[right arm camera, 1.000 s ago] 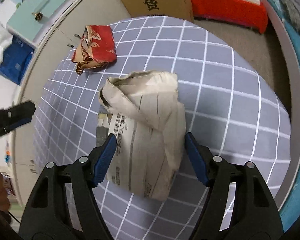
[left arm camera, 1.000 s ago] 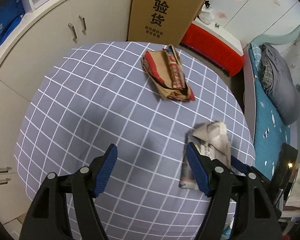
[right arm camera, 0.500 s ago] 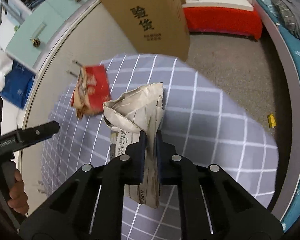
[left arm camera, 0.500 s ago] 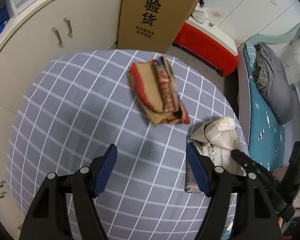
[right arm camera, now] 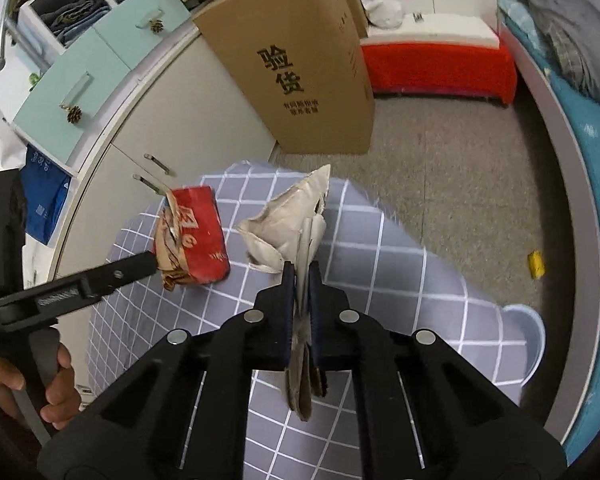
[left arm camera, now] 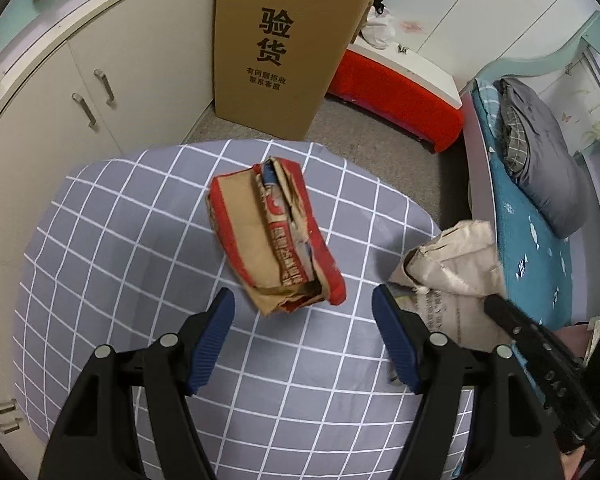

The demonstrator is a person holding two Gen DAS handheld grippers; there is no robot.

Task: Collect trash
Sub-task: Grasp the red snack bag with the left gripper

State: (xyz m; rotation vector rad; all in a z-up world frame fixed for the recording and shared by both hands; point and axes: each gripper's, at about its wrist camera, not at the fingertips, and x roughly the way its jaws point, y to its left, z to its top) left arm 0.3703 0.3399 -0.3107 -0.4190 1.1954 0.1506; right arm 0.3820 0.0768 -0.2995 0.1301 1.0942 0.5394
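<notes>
Here our right gripper (right arm camera: 301,280) has its blue-padded fingers (right arm camera: 287,300) pinched hard together on the crumpled beige printed paper bag (right arm camera: 296,224), the paper squashed flat between the pads. They have just been closing onto it. The bag's long axis runs along the fingers: a wrinkled peak points away from us toward the tall brown cardboard box with black characters (right arm camera: 300,64), and a short tail hangs out behind the pads. It looks lifted off the worktop with the grey cloth and white grid (right arm camera: 380,280), though we cannot tell for certain. The gripper tilts steeply downward.

Our left gripper (left arm camera: 303,312) has its fingers (left arm camera: 216,328) spread wide with nothing between them, hovering above the cloth and pointing down at the torn red-and-brown paper package (left arm camera: 272,236). That package lies flat near the worktop's far edge, its long axis running diagonally, from far left toward near right in the left wrist view, its ragged open end nearest the fingers. In the right wrist view the left gripper's tip overlaps the package, so we cannot say whether they touch. A hand (right arm camera: 40,384) grips the left handle, cut off at the frame edge.

The beige bag's print is too creased to read. A small yellow scrap (right arm camera: 536,265) lies on the floor.
</notes>
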